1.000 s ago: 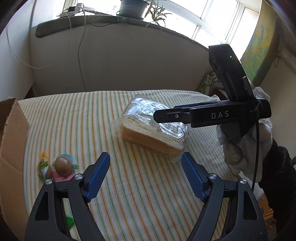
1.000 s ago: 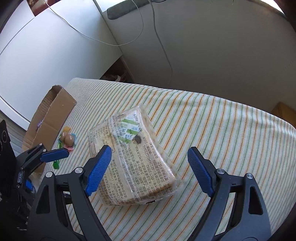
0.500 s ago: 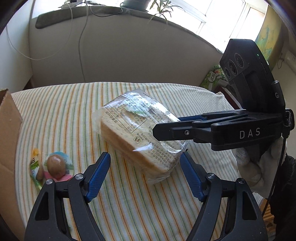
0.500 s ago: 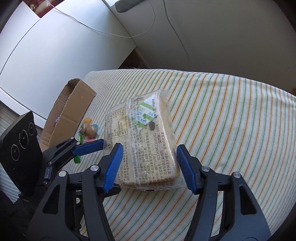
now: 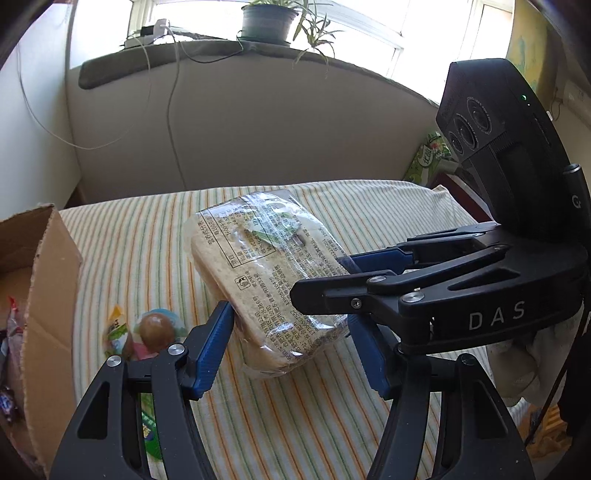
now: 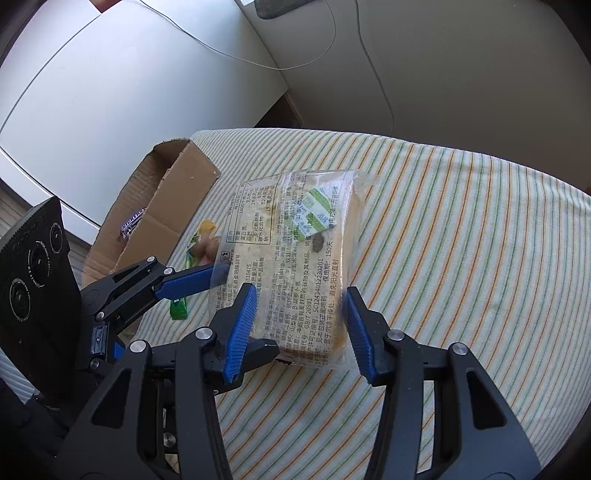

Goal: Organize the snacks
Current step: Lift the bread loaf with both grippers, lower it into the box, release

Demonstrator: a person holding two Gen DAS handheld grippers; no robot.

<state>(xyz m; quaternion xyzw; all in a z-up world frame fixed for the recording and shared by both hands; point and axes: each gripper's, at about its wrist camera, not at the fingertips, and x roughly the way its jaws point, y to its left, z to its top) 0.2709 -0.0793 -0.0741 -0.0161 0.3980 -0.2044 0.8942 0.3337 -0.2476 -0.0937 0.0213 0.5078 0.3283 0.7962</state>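
Note:
A clear-wrapped packet of sliced bread [image 5: 258,258] [image 6: 291,236] hangs tilted above the striped cloth. My right gripper [image 6: 301,295] [image 5: 325,275] is shut on its near end, with the jaws still closing. My left gripper [image 5: 290,317] straddles the packet's lower end; its jaws are closing, and the blue pads [image 5: 212,350] sit just beside the wrapper without pressing it. A small cup snack with a brown ball [image 5: 155,326] [image 6: 207,243] and a green packet [image 5: 149,432] [image 6: 179,308] lie on the cloth near the cardboard box [image 5: 55,277] [image 6: 173,192].
The open box stands at the table's left edge and holds wrapped snacks [image 5: 11,332] [image 6: 133,221]. The striped cloth [image 6: 461,258] covers the table. Behind it is a wall with hanging cables and a potted plant [image 5: 269,20] on the sill. A gloved hand [image 5: 517,354] holds the right gripper.
The right gripper shut on the bread packet, lifted it off the cloth and carried it left toward the box. The left gripper's jaws narrowed around the packet's end.

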